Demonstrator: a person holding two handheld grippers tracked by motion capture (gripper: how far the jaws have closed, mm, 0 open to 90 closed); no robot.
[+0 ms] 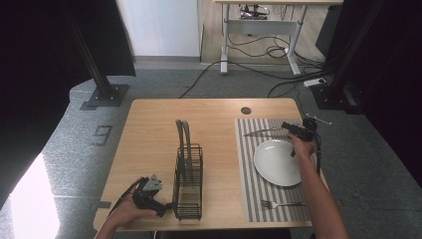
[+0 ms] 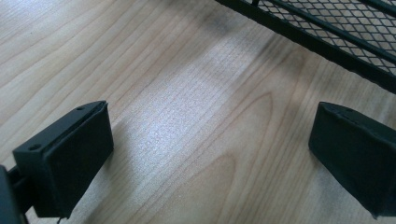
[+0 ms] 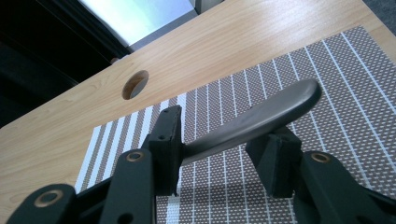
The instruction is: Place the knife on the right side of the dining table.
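A metal knife [image 1: 261, 132] lies on the striped placemat [image 1: 247, 169] behind the white plate [image 1: 278, 162], blade pointing left. My right gripper [image 1: 294, 130] is at its handle. In the right gripper view the grey handle [image 3: 280, 105] runs slantwise between the two black jaws of that gripper [image 3: 224, 128], which stand wider than the handle and do not clamp it. My left gripper [image 1: 160, 207] rests low at the table's front left, beside the black wire rack [image 1: 189, 174]. Its jaws [image 2: 210, 140] stand wide open over bare wood, with the rack's mesh [image 2: 327, 28] just beyond.
A fork [image 1: 281, 203] lies on the placemat in front of the plate. A round cable hole [image 1: 246, 110] sits in the tabletop behind the mat. The rack holds two tall curved loops [image 1: 182, 134]. Bare wood lies left of the rack.
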